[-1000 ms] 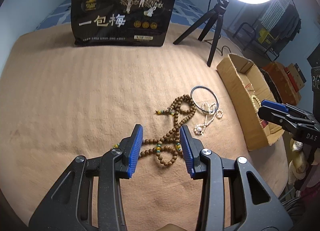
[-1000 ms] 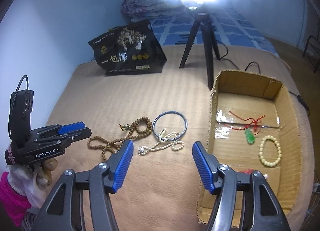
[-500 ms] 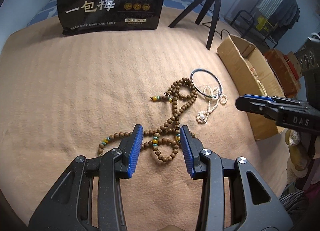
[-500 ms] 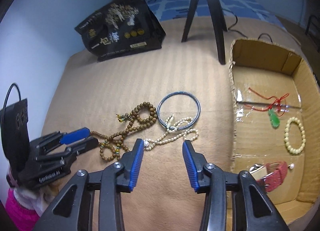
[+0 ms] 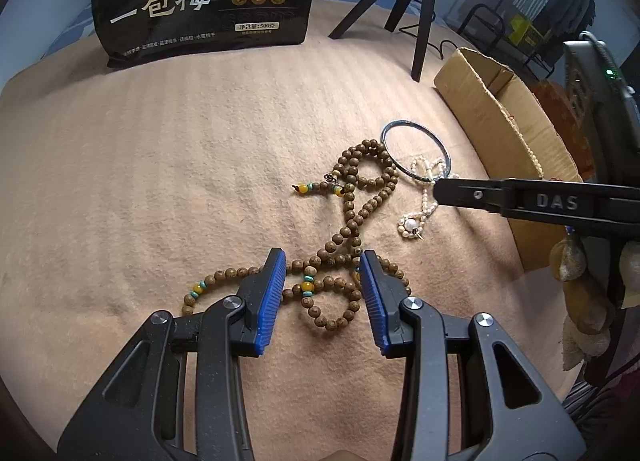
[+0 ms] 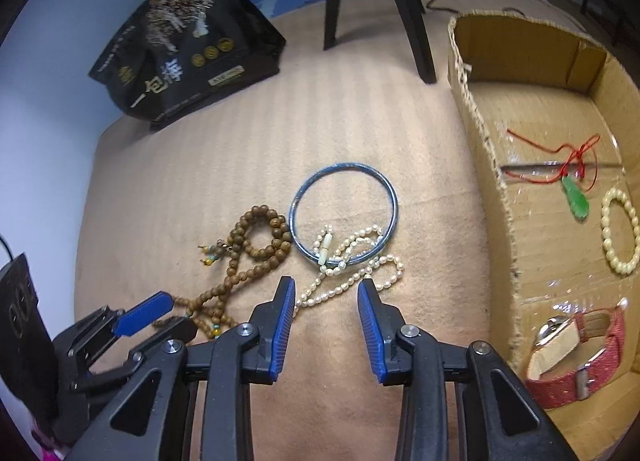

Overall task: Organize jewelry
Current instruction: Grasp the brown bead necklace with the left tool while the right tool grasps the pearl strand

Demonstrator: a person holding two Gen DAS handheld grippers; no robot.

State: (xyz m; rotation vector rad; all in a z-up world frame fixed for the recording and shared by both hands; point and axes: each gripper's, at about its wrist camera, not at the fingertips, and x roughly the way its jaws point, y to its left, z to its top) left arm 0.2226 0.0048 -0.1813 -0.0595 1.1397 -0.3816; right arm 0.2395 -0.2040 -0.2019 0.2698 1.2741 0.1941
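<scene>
A long brown wooden bead necklace (image 5: pixel 352 221) (image 6: pixel 256 249) lies on the tan blanket. My left gripper (image 5: pixel 323 261) is open, its fingers on either side of the necklace's near loops. A blue bangle (image 6: pixel 344 217) (image 5: pixel 416 151) and a white pearl strand (image 6: pixel 352 273) (image 5: pixel 420 213) lie to the right. My right gripper (image 6: pixel 326 287) is open just short of the pearl strand. A cardboard box (image 6: pixel 496 189) (image 5: pixel 500 101) on the right holds a green pendant on red cord (image 6: pixel 576 197), a cream bead bracelet (image 6: pixel 620 233) and a red-strap watch (image 6: pixel 576 353).
A black snack bag (image 5: pixel 204 1) (image 6: pixel 184 45) stands at the back of the blanket. A black tripod (image 5: pixel 420 13) (image 6: pixel 408 1) stands behind the box's left wall. The blanket's left edge meets a pale wall.
Both grippers have moved forward and down toward the jewelry. The left now straddles the wooden beads, and the right, its jaws narrower than before, has come up to the pearl strand.
</scene>
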